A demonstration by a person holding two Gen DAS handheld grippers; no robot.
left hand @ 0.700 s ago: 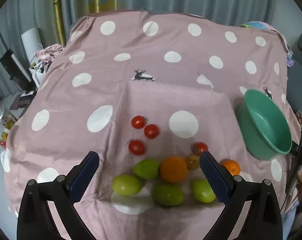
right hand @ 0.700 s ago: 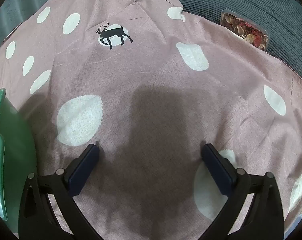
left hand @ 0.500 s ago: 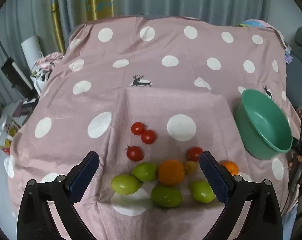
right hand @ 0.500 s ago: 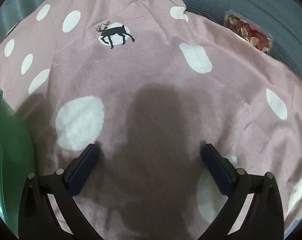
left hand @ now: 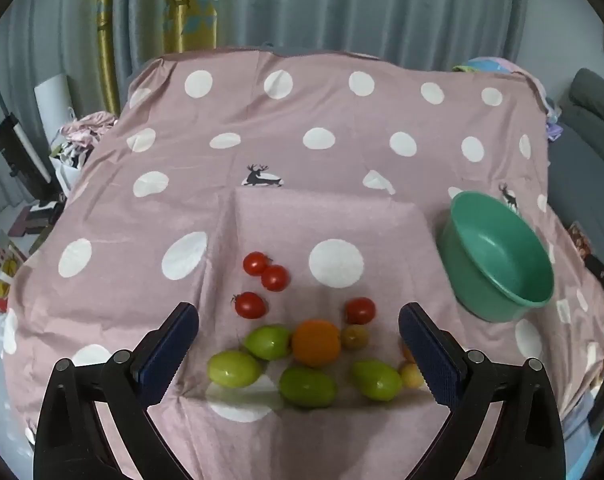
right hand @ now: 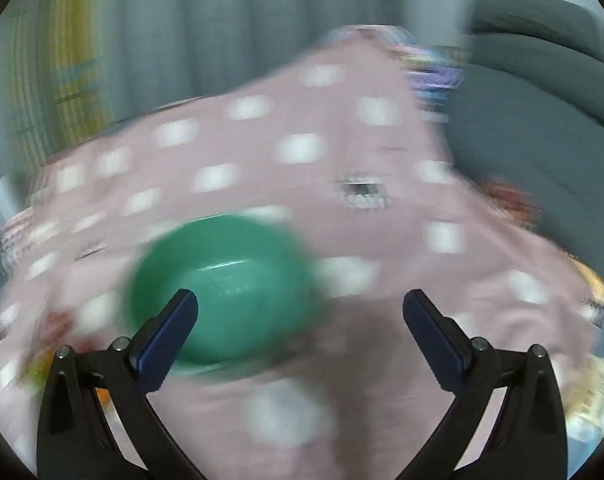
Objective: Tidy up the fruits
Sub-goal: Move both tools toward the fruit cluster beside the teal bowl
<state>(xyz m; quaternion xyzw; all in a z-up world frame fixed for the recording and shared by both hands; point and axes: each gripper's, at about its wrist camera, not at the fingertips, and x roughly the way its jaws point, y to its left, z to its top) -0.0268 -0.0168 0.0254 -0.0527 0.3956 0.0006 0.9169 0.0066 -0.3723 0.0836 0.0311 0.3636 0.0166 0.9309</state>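
Observation:
Fruit lies on a pink polka-dot cloth (left hand: 302, 208): several red tomatoes (left hand: 256, 263), an orange (left hand: 315, 342), several green fruits (left hand: 234, 368) and small yellowish ones (left hand: 410, 375). My left gripper (left hand: 298, 356) hangs open above the pile, touching nothing. An empty green bowl (left hand: 497, 256) stands to the right of the fruit. The right wrist view is motion-blurred; there the green bowl (right hand: 226, 288) sits ahead and left of my open right gripper (right hand: 300, 328), which holds nothing.
Curtains (left hand: 302, 4) hang behind the table. Clutter and bags (left hand: 74, 140) lie off the left edge. A grey sofa (right hand: 533, 120) stands at the right. The cloth's far half is bare.
The left view has pulled back and tilted up, showing more curtain. The right gripper has swung quickly from looking down at bare cloth to facing the green bowl.

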